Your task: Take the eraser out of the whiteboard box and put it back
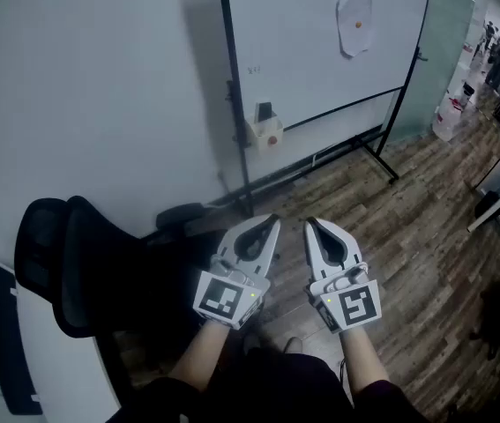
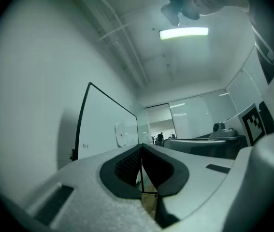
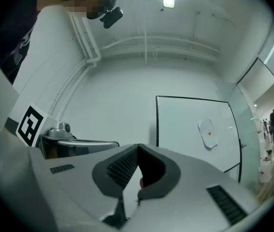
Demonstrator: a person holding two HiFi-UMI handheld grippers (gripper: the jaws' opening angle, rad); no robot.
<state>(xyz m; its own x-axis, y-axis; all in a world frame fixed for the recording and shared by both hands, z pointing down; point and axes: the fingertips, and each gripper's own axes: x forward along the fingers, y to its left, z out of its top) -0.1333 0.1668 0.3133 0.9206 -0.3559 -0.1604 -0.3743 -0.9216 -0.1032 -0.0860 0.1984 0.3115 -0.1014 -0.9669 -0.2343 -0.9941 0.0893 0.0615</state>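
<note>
A small cream whiteboard box [image 1: 267, 134] hangs on the left post of the whiteboard [image 1: 320, 42]. A dark eraser [image 1: 265, 111] sticks up out of it. Both grippers are held side by side well short of the board, pointing towards it. My left gripper [image 1: 273, 220] is shut with its tips together and nothing between them. My right gripper [image 1: 311, 223] is shut and empty as well. The left gripper view has its closed jaw tips [image 2: 141, 146] below the whiteboard [image 2: 108, 129]. In the right gripper view the closed tips [image 3: 137, 147] sit left of the whiteboard [image 3: 194, 134].
A black office chair [image 1: 64, 263] stands left of the grippers, next to a white desk [image 1: 55, 368]. A white sheet [image 1: 355, 23] is stuck on the board. The whiteboard stand's foot [image 1: 382, 161] reaches over the wooden floor. A white container [image 1: 449, 117] and people stand far right.
</note>
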